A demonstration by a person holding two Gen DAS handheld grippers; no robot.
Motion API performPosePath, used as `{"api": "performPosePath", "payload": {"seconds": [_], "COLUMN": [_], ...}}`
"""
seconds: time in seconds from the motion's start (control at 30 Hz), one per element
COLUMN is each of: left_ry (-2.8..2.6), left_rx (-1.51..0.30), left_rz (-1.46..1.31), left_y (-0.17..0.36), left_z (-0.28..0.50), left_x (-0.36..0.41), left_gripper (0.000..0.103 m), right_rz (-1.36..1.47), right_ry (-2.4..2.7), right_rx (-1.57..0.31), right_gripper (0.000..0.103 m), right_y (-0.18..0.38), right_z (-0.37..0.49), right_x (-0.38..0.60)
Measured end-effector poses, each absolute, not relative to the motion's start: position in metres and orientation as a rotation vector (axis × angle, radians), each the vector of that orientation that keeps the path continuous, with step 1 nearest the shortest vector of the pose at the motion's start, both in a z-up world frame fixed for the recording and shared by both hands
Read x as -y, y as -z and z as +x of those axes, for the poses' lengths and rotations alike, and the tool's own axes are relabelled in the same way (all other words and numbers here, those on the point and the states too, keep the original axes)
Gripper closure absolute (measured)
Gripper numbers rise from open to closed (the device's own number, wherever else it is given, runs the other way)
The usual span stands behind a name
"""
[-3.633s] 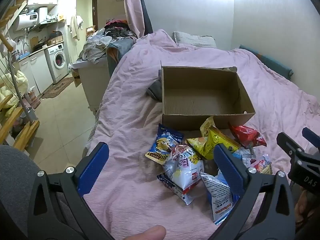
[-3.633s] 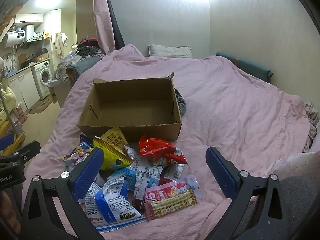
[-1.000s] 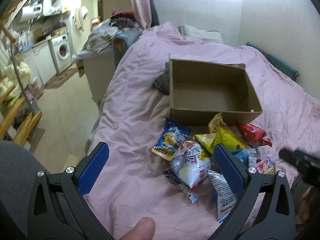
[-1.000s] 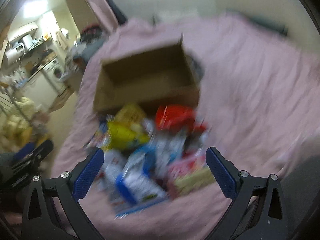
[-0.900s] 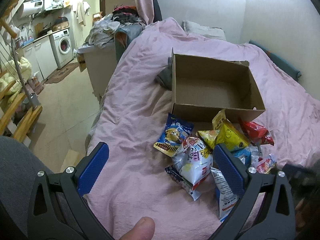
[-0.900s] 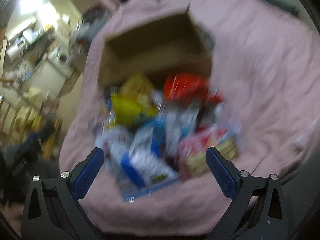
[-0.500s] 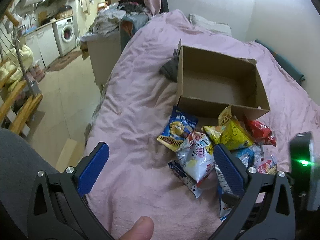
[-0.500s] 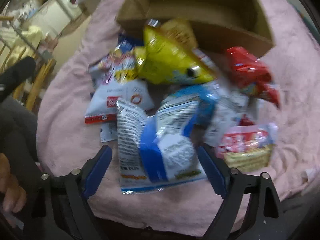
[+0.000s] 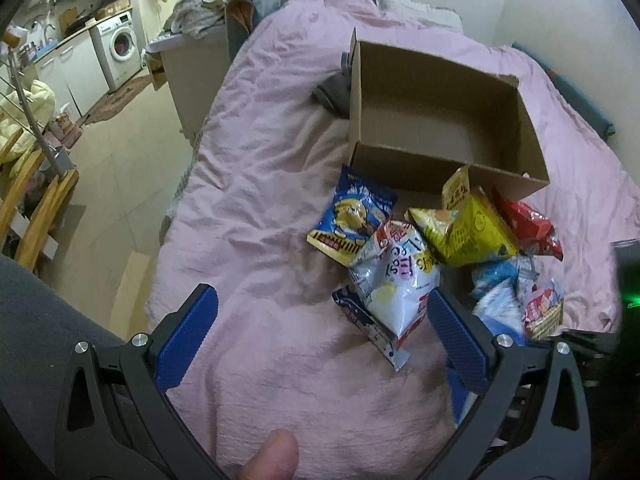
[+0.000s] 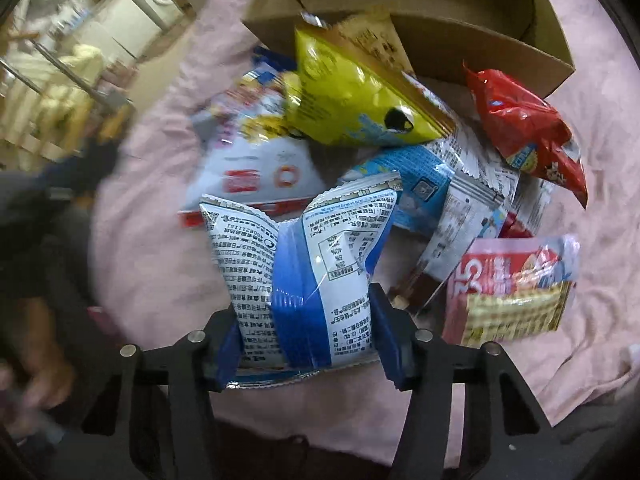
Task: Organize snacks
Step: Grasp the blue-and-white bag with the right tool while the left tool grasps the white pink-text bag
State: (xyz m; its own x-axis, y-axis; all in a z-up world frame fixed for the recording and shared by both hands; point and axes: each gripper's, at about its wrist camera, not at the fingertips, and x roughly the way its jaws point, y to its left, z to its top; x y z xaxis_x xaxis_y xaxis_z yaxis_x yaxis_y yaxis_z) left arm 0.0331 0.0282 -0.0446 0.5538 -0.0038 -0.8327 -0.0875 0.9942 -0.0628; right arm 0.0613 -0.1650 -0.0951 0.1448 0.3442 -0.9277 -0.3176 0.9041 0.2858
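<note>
Pink bedding [image 9: 280, 128] carries everything I work on. Going left to right, my left gripper [image 9: 320, 336] hangs with its fingers spread wide and empty over bare cover, just left of the heap, kept clear, I judge, so the other side can work. One white pouch [image 9: 394, 280] and one blue cartoon bag [image 9: 352, 216] lie at the heap's left edge. Far behind sits one cardboard box [image 9: 440, 168], empty and open-topped, surely the destination. My right gripper [image 10: 306, 340] has its fingers squeezed onto one blue-and-white packet [image 10: 300, 256] at the near edge. Further right I count one yellow bag [image 10: 352, 96], one red bag [image 10: 524, 128] and one wafer pack [image 10: 516, 284].
</note>
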Motion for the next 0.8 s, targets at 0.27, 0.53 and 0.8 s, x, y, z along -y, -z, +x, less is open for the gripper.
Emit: {"api": "performPosePath", "payload": {"seconds": [0.27, 0.53, 0.8], "left_ry": [-0.002, 0.081, 0.101], "left_rx": [-1.118, -1.248, -1.331], "left_rz": [-0.145, -0.103, -0.114], "left_y": [0.063, 0.088, 0.106], "left_z": [0.066, 0.111, 0.135], "left_x": [-0.02, 0.014, 0.024], "left_gripper": [0.001, 0.012, 0.023], "right_rz": [0.115, 0.284, 0.283], "right_ry": [-0.389, -0.31, -0.317], "right_rx": [-1.098, -1.096, -1.103], "right_gripper": [0.045, 0.045, 0.045], "right_y": [0.029, 0.045, 0.051], "right_z": [0.076, 0.091, 0.085], "right_x": [0.245, 0.269, 0.26]}}
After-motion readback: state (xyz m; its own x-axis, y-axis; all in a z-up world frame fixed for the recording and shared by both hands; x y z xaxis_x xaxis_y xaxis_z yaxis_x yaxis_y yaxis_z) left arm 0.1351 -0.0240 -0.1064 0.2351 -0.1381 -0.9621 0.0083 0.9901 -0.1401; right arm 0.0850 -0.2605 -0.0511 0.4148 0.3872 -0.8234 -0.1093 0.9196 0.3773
